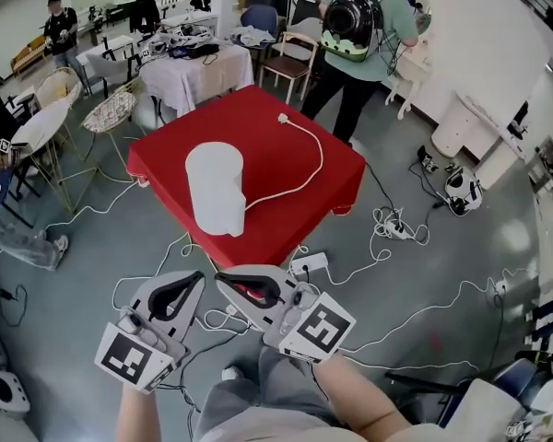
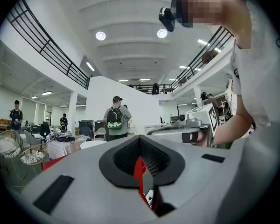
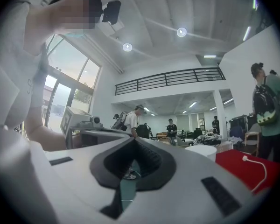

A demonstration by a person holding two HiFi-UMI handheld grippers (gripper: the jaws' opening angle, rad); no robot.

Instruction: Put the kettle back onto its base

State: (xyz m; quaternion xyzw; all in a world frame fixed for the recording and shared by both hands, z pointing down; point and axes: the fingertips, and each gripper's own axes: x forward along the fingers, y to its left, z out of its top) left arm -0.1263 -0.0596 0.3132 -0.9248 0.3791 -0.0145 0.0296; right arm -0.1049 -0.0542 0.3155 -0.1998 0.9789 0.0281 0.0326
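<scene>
The kettle [image 1: 215, 187] stands upright near the middle of the red worktop [image 1: 336, 168], and neither of my tools is on it. A white cable [image 1: 311, 166] runs from its foot, loops toward the far edge and ends in a loose plug [image 1: 283, 118] lying on the cloth. I can't make out the base itself. Since the cable ends right under the kettle, I judge that the base sits beneath it and the kettle is seated on it, though the steep angle leaves that unsure. The plug lies unplugged on top, I'd guess so the lead cannot drag the base off the worktop.

My left hand-held gripper [image 1: 195, 279] and right hand-held gripper [image 1: 226, 281] are low in front of me, over the floor and well apart from the worktop, with their tips angled toward each other. Both have their jaws pressed together with nothing between them, and through each slit I see only the room beyond. Held empty and back from the edge, neither can knock the kettle. That fits a task that looks finished rather than one about to start.

Around the worktop the floor is strewn with white leads and a power strip [image 1: 309, 265]. A person with a backpack [image 1: 355, 26] stands beyond the far corner.
</scene>
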